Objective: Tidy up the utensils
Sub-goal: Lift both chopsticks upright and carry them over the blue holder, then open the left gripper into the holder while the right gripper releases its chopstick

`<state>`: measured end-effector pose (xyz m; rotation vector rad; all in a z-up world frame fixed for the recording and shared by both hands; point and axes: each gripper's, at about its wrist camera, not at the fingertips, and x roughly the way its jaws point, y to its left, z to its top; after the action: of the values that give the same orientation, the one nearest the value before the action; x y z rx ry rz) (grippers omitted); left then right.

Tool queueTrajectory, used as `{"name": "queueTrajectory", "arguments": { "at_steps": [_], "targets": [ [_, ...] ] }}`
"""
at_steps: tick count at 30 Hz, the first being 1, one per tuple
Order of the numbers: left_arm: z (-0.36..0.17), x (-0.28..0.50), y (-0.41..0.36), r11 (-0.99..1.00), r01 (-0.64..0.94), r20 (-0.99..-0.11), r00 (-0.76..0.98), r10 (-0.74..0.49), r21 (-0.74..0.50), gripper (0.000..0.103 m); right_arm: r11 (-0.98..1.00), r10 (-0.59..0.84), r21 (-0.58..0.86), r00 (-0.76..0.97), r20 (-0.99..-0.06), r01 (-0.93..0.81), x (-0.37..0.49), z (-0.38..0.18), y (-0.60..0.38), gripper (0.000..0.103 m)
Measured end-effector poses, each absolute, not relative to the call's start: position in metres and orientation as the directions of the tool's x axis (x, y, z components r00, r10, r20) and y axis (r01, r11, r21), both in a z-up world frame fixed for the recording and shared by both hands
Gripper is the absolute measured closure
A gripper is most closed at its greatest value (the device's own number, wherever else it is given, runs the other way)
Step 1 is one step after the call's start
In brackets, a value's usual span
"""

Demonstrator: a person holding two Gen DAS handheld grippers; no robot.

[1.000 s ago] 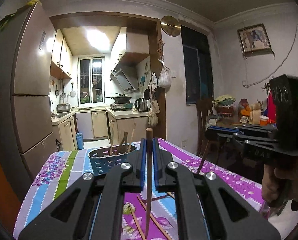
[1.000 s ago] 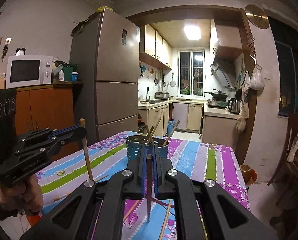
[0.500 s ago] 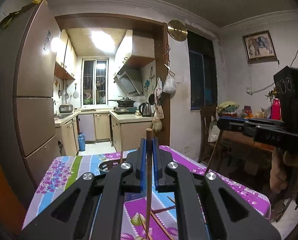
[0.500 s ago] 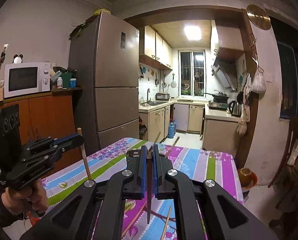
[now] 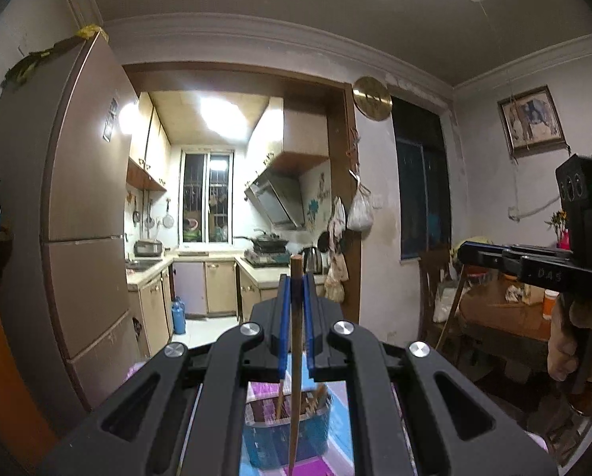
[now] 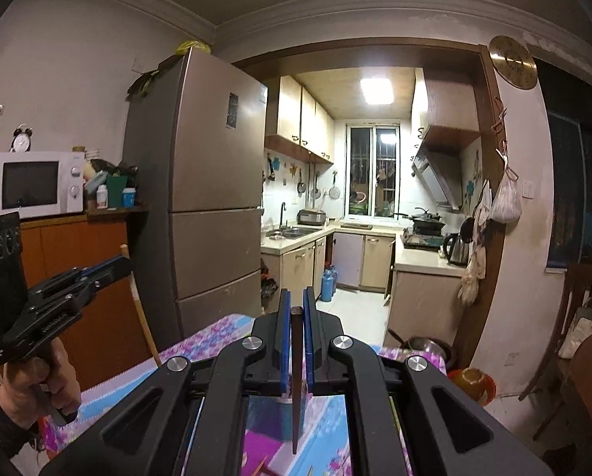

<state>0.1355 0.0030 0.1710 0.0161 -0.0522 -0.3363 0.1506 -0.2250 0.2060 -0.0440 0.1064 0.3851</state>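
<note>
So this is the carry-and-drop part of sorting the utensils. The left gripper (image 5: 295, 297) has its jaws clamped on a light brown chopstick (image 5: 295, 361), held upright with the top poking above the blue pads and the lower end hanging down in front of the blue basket (image 5: 288, 432). That basket sits on the flowery tablecloth (image 6: 200, 345) and already has a few sticks standing in it.

The right gripper (image 6: 296, 313) is doing the same thing, jaws pinched on a darker chopstick (image 6: 296, 380) that points down toward the basket, which is mostly hidden behind the gripper in that view.

Both grippers look raised above the table, roughly over or just short of the basket; hard to say exactly with the fisheye.

Next move probably calls for lining each stick's tip over the basket opening, lowering it inside, then letting go. Doing one at a time seems safer so the two grippers don't bump.
</note>
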Motion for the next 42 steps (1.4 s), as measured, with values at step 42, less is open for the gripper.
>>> {"name": "queueTrajectory", "arguments": {
  "at_steps": [42],
  "targets": [
    [0.121,0.305,0.002,0.952,0.307,-0.084,0.948,-0.307,-0.017,0.098,0.896,0.443,0.088,0.863,-0.245,-0.435,0.348,0.162,-0.170,0.096]
  ]
}}
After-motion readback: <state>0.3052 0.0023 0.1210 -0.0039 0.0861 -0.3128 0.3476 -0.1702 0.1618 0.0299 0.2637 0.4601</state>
